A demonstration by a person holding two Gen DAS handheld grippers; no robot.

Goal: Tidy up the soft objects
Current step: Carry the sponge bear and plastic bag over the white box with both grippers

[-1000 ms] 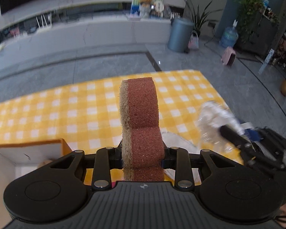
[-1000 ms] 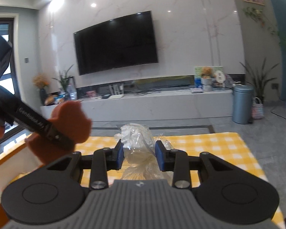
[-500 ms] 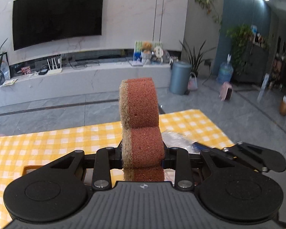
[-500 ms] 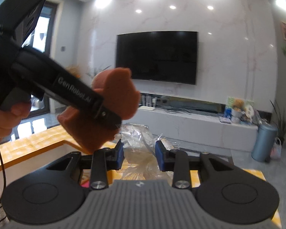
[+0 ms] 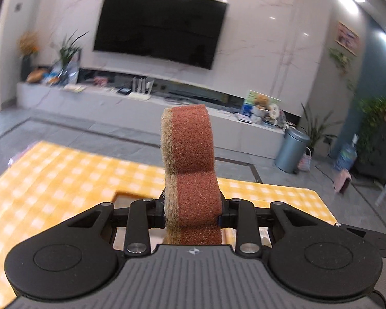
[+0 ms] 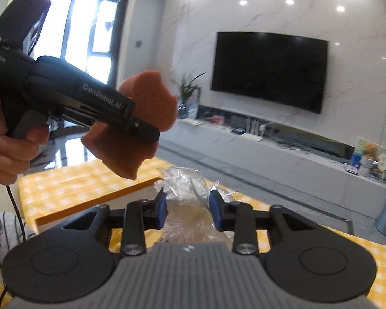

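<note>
A reddish-brown sponge [image 5: 190,170] with a tan scouring side stands upright in my left gripper [image 5: 193,212], which is shut on its lower half. In the right wrist view the same sponge [image 6: 139,126] hangs at the upper left, clamped in the left gripper [image 6: 131,126] held by a person's hand [image 6: 5,144]. My right gripper [image 6: 187,208] is shut on a crinkled clear plastic bag [image 6: 185,193] with something pale inside. Both are lifted above the yellow checked tablecloth [image 5: 51,180]. An orange-rimmed box [image 5: 126,197] lies just below the left gripper, mostly hidden.
The box's orange rim [image 6: 95,200] runs under the sponge in the right wrist view. Beyond the table are grey floor, a long white TV bench [image 5: 131,100], a wall TV [image 5: 159,25], a grey bin [image 5: 292,149] and plants. The table's right edge [image 5: 321,203] is close.
Both grippers have swung left and tilted up, so the views now show the wall and window side. The sponge and the bag stay clamped. The left gripper now sits over the box.
</note>
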